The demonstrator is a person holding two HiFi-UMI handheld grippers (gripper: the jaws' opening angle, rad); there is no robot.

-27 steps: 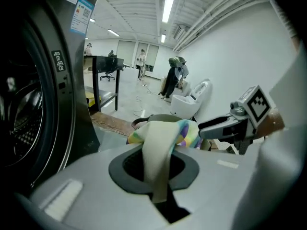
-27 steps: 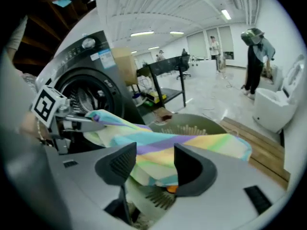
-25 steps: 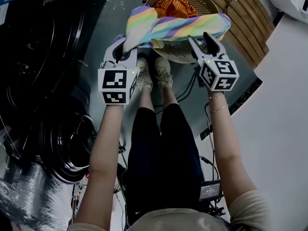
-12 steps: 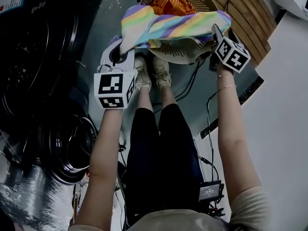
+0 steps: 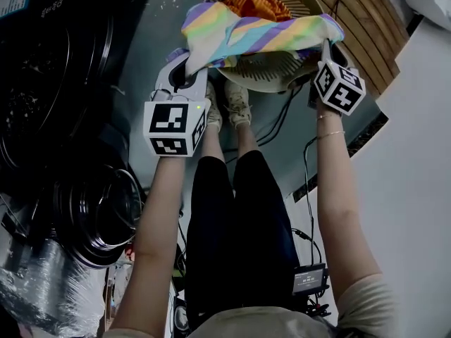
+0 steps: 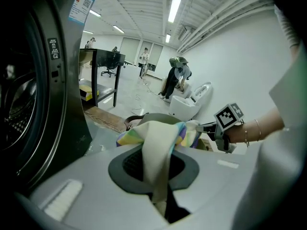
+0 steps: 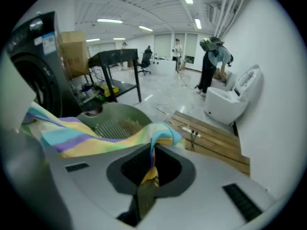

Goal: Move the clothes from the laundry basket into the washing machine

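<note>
A rainbow-striped cloth (image 5: pixel 254 34) hangs stretched between both grippers above the round laundry basket (image 5: pixel 275 76). My left gripper (image 5: pixel 184 65) is shut on the cloth's left end, and pale fabric (image 6: pixel 158 133) runs down between its jaws. My right gripper (image 5: pixel 325 48) has just closed its jaws on the right end, and the cloth (image 7: pixel 96 135) is pinched between them. An orange garment (image 5: pixel 257 4) lies in the basket. The dark washing machine (image 5: pixel 63 83) stands at the left with its round door (image 5: pixel 99 210) swung open.
The person's feet (image 5: pixel 229 104) stand just before the basket, with cables (image 5: pixel 282 125) on the floor beside them. A wooden pallet (image 5: pixel 359 20) lies behind the basket on the right. Plastic-wrapped goods (image 5: pixel 35 287) sit at the lower left. People stand far off in the room (image 7: pixel 213 61).
The right gripper moved from the basket's near rim up to the cloth's right end and shut on it. The cloth now spans both grippers. The left gripper kept its hold.
</note>
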